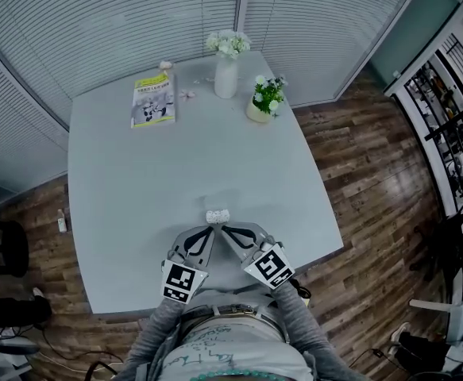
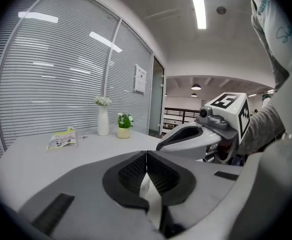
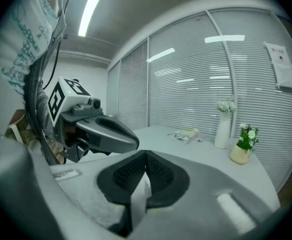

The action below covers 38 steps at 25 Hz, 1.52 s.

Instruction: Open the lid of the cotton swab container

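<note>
- Jaws on the left gripper [image 2: 147,155] are pressing together, dark ribbed pads meeting tip to tip, with nothing pinched between them.
- Over on the right gripper [image 3: 146,153] it is the same story: the pads are sitting shut against each other, gripping nothing.
- Each gripper view is catching the other tool close alongside, grey nose pointing the same way across the tabletop.
- From the head view, the two are angling inward in a V, noses almost meeting, with the marker cubes [image 1: 180,282] sitting back toward the person.
- Grey sleeves [image 1: 161,324] are reaching forward behind those cubes.
- Now the cotton swab container [image 1: 217,215] — small and white, it is lying on the table [image 1: 120,213] just beyond the two noses, toward the near edge.
- Whether either tip is touching it, I cannot tell from above, and it is too small to say how its lid is sitting.
- Farther out, a booklet [image 1: 153,101] is lying flat at the far side of the table, well apart from the container.
- A white vase [image 1: 226,78] of white flowers is standing upright to the booklet's right.
- A small potted plant [image 1: 263,103] is standing just beside the vase, a little nearer the person.
- Slatted blinds [image 1: 96,22] are running behind the far edge, and wood flooring [image 1: 374,181] is showing around the table.
</note>
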Each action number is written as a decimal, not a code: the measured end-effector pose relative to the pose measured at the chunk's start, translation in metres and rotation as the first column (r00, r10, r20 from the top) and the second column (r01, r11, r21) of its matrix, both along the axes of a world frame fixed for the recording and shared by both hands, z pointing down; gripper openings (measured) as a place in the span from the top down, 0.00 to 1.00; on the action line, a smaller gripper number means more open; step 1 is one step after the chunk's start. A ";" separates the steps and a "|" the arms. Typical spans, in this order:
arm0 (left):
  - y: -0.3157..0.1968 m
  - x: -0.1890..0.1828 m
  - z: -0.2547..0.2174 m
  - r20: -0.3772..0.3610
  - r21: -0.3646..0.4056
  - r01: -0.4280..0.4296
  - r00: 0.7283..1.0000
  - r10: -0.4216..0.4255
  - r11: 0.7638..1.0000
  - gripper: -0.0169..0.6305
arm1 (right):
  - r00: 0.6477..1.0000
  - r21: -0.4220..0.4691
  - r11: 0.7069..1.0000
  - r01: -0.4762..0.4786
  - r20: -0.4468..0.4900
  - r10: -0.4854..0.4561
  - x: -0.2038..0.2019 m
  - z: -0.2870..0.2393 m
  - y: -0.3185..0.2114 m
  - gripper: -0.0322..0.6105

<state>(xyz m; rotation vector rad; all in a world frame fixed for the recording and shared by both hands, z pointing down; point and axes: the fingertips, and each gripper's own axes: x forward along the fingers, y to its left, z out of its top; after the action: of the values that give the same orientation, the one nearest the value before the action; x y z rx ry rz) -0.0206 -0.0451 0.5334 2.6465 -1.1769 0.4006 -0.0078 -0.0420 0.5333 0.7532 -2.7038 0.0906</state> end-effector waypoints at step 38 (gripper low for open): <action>0.009 -0.016 -0.105 -0.104 0.268 0.149 0.987 -0.125 0.952 0.97 | 0.980 0.187 0.978 -0.098 0.187 0.062 -0.018 -0.126 0.018 0.95</action>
<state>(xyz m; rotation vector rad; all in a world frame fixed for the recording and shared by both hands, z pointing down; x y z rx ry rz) -0.0367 -0.0362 0.4289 2.7526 -1.4734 0.1028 -0.0258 -0.0242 0.4077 0.9543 -2.8839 -0.0937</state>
